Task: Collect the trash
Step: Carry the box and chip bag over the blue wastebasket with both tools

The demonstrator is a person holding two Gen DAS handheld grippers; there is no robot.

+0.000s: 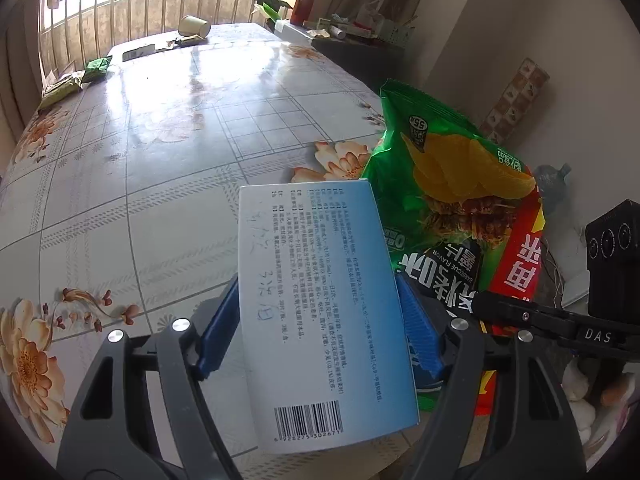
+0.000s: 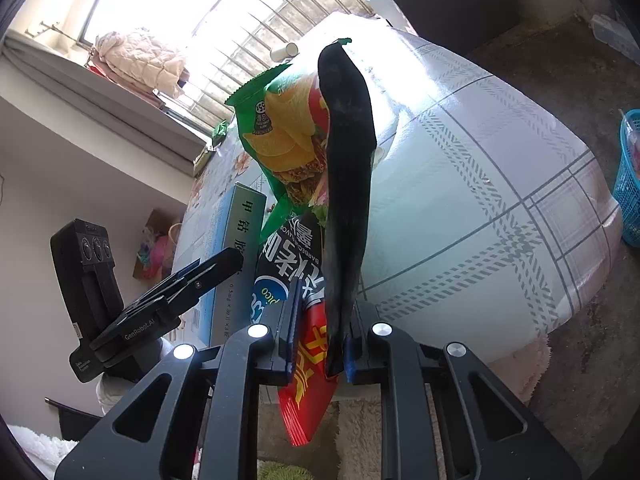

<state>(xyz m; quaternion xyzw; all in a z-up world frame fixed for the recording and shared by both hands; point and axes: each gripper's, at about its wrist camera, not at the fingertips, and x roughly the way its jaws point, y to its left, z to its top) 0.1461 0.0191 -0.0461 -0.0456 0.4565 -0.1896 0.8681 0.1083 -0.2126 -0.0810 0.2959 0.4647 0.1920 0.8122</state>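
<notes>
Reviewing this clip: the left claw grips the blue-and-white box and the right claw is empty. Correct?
Not quite. The right claw is not empty: the right wrist view shows it clamped on the chip bag. The left claw does grip the box.

The bench [image 1: 168, 128] is covered with a smooth, glossy sheet that looks like plastic — window light reflects strongly on it. The box [image 1: 320, 300] in the lower centre of the left wrist view is thin cardboard with a matt, slightly satin print. The chip bag [image 1: 440, 184] at the right is shiny crinkled foil-plastic; in the right wrist view its inner side looks dark and dull. The fingers [image 1: 420, 332] have blue ribbed pads, probably rubber or plastic, on matt black plastic arms with bright polished metal screws. At the right edge of the right wrist view stands a basket [image 2: 630, 184] of blue plastic mesh — the floor below it looks rough and dull.
</notes>
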